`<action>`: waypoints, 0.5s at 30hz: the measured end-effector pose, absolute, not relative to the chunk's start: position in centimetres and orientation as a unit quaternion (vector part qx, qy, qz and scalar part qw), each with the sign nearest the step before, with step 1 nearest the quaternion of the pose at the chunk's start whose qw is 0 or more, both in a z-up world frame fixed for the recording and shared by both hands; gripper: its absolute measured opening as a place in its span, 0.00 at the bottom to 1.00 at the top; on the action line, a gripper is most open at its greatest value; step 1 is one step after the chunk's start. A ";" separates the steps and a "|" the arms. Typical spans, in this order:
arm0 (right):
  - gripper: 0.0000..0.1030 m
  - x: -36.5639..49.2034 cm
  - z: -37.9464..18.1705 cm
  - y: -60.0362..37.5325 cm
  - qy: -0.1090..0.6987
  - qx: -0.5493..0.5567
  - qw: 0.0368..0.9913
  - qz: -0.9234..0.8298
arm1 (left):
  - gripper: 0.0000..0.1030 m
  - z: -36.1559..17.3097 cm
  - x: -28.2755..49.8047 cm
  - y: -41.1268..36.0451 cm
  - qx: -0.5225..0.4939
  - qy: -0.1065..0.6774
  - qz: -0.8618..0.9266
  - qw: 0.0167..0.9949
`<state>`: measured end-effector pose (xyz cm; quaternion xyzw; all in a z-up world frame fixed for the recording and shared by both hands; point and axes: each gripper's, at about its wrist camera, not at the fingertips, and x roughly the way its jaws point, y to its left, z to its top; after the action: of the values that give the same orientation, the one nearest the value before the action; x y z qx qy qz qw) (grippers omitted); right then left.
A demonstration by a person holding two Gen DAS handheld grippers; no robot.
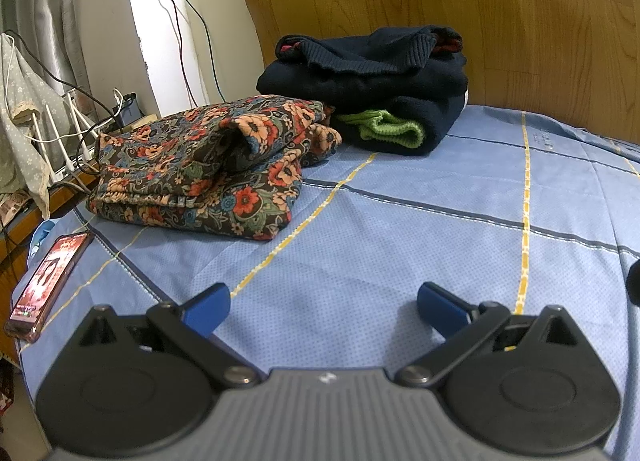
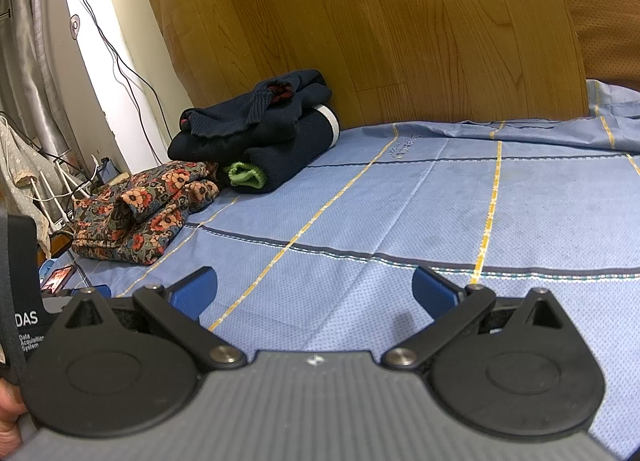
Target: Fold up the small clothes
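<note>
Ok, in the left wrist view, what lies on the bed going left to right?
Phone at the left edge → folded floral garment → dark navy clothes pile with a green piece tucked under it → bare blue bedsheet.

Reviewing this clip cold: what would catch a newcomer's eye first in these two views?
Probably the folded floral garment near the bed's left edge, loud against the blue checked sheet. Just behind it, against the wooden headboard, sits a stack of dark navy knitwear with a bright green cuff poking out. Both grippers, left gripper and right gripper, hover open and empty.
</note>
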<state>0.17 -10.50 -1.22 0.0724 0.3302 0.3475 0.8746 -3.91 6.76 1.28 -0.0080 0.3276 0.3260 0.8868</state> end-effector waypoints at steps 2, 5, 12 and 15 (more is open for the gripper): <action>1.00 0.2 -1.2 -10.5 0.330 0.073 0.875 0.347 | 1.00 1.3 -3.9 6.8 -0.008 0.328 0.326 0.887; 1.00 0.2 -1.2 -10.5 0.330 0.073 0.875 0.347 | 1.00 1.3 -3.9 6.8 -0.008 0.328 0.326 0.887; 1.00 0.2 -1.2 -10.5 0.330 0.073 0.875 0.347 | 1.00 1.3 -4.0 6.7 -0.006 0.326 0.326 0.888; 1.00 0.2 -1.2 -10.5 0.330 0.073 0.875 0.347 | 1.00 1.4 -4.1 6.5 0.000 0.319 0.325 0.891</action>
<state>0.19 -10.51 -1.21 0.0725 0.3302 0.3475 0.8746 -4.14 6.48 1.45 0.0002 0.3186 0.3248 0.8905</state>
